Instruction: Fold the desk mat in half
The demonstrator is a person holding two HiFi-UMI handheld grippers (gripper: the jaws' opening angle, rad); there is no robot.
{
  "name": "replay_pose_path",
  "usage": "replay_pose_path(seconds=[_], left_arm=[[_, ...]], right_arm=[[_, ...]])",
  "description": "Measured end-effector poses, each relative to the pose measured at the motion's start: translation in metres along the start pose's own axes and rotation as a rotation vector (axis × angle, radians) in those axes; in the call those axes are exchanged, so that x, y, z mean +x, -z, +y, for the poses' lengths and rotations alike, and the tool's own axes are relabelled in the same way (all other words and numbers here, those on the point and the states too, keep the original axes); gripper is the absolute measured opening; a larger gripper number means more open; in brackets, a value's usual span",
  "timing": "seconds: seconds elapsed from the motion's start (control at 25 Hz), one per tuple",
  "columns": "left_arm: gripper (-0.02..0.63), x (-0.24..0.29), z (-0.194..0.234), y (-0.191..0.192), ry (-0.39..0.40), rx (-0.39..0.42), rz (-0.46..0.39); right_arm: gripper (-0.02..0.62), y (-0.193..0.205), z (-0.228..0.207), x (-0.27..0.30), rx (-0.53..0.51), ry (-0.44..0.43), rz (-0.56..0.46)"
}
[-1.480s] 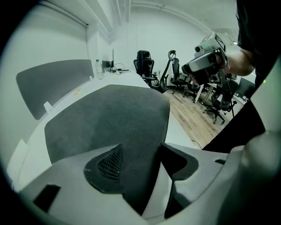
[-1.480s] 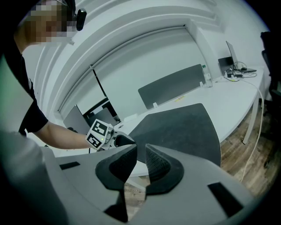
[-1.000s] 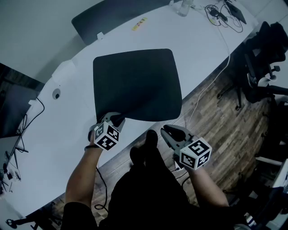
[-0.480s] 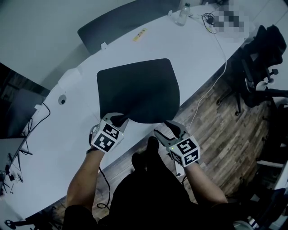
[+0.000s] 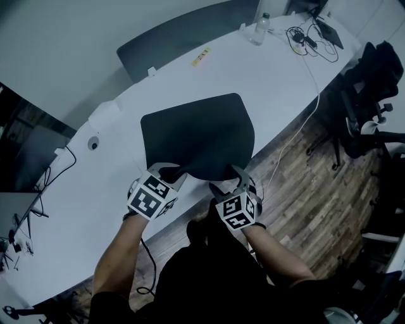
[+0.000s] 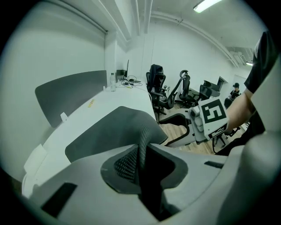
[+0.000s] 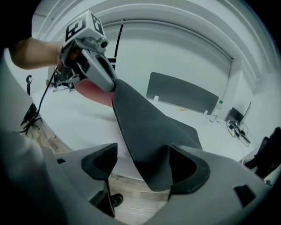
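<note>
Left gripper (image 5: 172,169): closed on desk mat (image 5: 196,133), near edge | right gripper (image 5: 229,176): jaws just opening, mat corner between, ungripped | advice: needed a deep, level bite.

A long white table (image 5: 278,76) curves away ahead of the left gripper (image 5: 174,169). A grey divider panel (image 5: 183,38) stands along its far edge before a plain white wall (image 6: 57,52), and a clear bottle (image 5: 258,30) and a tangle of black cables (image 5: 310,35) sit at the far end, well beyond the gripper and to its right. Right of the gripper, past the table's near edge, lies a wood-plank floor (image 5: 316,183) with black office chairs (image 5: 370,95) standing well off, and high above, a strip light (image 6: 206,4) glows on the white ceiling (image 6: 167,11).
</note>
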State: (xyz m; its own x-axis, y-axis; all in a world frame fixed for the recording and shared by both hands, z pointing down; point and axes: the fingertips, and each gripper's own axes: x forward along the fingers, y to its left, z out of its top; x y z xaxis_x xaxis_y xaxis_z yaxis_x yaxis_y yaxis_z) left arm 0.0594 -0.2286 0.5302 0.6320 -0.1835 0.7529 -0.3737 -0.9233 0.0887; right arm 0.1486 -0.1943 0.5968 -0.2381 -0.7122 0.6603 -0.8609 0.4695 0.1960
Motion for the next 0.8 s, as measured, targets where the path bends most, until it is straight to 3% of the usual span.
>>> replay_pose_path(seconds=[0.2, 0.36, 0.48, 0.68, 0.8], left_arm=[[0.062, -0.004, -0.005, 0.008, 0.015, 0.015, 0.004], [0.068, -0.007, -0.004, 0.014, 0.019, 0.011, -0.003], [0.083, -0.009, -0.004, 0.019, 0.011, 0.042, 0.011], [0.141, -0.006, -0.012, 0.039, 0.02, 0.114, 0.015], [0.143, -0.005, -0.022, 0.046, 0.025, 0.143, -0.005]], right_arm=[[0.325, 0.002, -0.007, -0.002, -0.055, 0.004, -0.014], [0.129, -0.005, 0.007, -0.01, -0.125, -0.017, -0.037], [0.039, -0.008, 0.008, -0.018, -0.149, 0.0, -0.039], [0.02, -0.023, -0.003, -0.038, -0.155, 0.039, -0.045], [0.02, -0.035, -0.008, -0.047, -0.158, 0.05, -0.042]])
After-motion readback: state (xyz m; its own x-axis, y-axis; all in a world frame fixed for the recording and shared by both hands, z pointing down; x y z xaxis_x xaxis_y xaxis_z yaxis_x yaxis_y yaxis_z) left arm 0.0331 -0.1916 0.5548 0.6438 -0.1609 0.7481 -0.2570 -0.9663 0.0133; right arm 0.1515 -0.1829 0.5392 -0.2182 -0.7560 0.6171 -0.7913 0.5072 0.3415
